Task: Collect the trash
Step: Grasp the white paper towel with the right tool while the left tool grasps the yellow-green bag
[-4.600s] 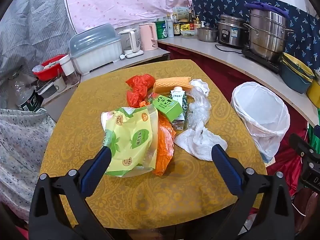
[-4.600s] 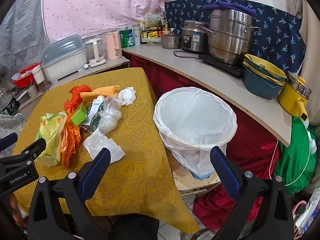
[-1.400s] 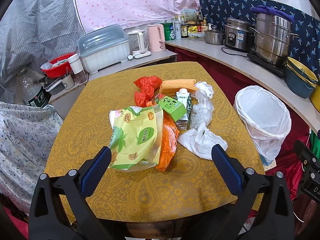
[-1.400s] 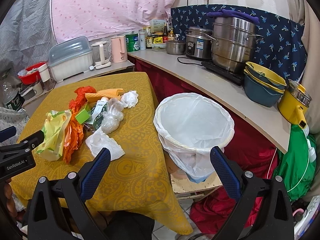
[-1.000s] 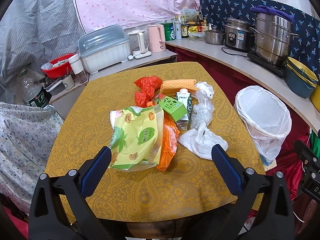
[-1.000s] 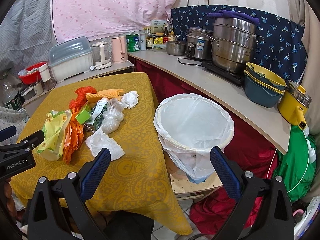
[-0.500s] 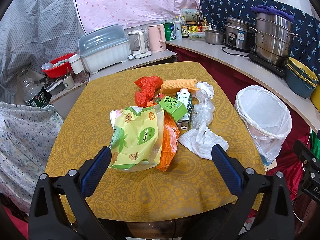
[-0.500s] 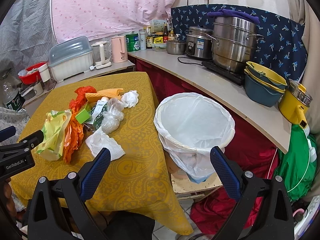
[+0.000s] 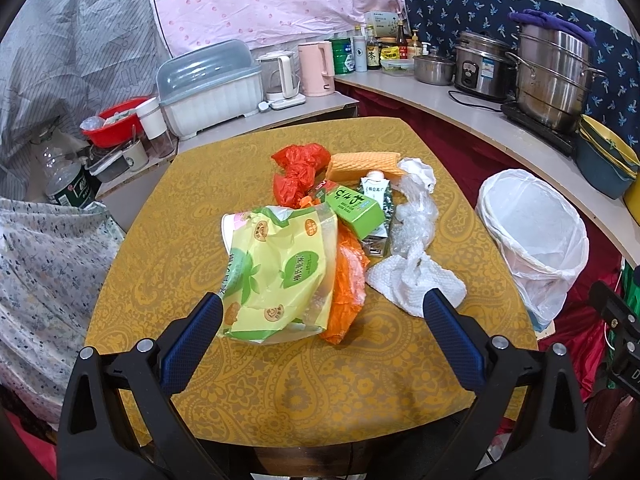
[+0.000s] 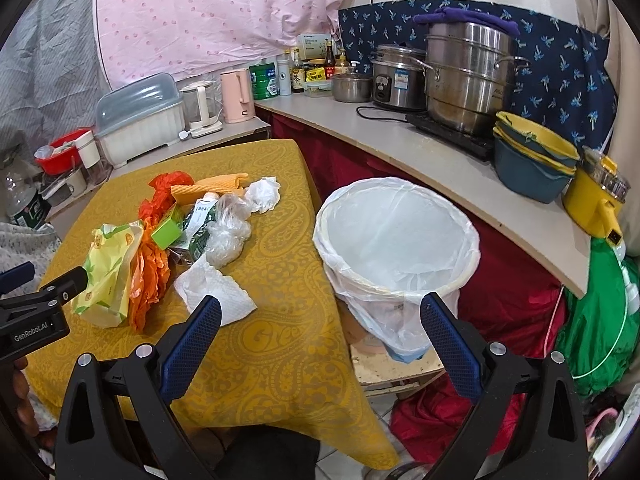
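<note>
A table (image 9: pixel 168 240) draped in a yellow paisley cloth fills the centre of the left wrist view. A bin (image 10: pixel 400 236) lined with a white bag is seen at centre right of the right wrist view, just beside the table's edge. The trash is heaped at the middle of the table: a yellow-green snack bag (image 9: pixel 276 272) lies lowest in the frame, an orange plastic bag (image 9: pixel 348 280) is tucked against its right side, and a white paper towel (image 9: pixel 412 280) is spread to the right of that. Above these, a green carton (image 9: pixel 354 210), a crumpled clear wrapper (image 9: pixel 414 216) and a red plastic bag (image 9: pixel 298 170) are gathered. The left gripper (image 9: pixel 320 312) is held with its jaws wide apart, empty, at the bottom of its view. The right gripper (image 10: pixel 320 312) is likewise spread and empty.
</note>
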The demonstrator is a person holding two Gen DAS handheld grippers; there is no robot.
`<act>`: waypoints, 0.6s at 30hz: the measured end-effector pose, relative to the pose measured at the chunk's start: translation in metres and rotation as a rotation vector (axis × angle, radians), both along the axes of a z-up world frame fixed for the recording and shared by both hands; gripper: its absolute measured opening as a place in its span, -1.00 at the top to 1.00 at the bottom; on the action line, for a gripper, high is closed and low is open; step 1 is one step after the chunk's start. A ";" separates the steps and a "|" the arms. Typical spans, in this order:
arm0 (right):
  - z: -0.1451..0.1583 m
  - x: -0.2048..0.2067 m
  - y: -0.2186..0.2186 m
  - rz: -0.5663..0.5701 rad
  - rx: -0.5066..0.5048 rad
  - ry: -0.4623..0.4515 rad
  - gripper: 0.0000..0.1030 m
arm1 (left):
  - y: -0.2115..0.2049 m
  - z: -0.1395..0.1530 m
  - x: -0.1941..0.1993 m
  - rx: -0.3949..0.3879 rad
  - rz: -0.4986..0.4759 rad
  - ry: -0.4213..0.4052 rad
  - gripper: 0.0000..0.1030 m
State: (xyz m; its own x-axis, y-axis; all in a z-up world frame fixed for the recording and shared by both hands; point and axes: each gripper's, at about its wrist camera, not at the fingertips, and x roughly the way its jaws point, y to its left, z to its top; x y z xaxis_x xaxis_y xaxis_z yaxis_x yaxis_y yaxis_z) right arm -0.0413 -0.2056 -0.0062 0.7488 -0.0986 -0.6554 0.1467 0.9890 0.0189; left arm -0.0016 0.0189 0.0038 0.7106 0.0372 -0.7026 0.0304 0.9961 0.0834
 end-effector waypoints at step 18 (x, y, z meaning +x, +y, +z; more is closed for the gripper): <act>-0.078 0.086 0.079 0.093 0.069 0.109 -0.86 | 0.081 -0.066 0.064 -0.164 0.040 0.178 -0.86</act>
State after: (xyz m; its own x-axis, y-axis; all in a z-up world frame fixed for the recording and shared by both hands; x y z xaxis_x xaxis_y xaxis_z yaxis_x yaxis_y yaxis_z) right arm 0.0447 -0.1267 -0.0841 0.6764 0.0160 -0.7364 0.0597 0.9953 0.0765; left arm 0.0629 0.0999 -0.0617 0.5752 -0.0618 -0.8157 -0.0099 0.9965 -0.0824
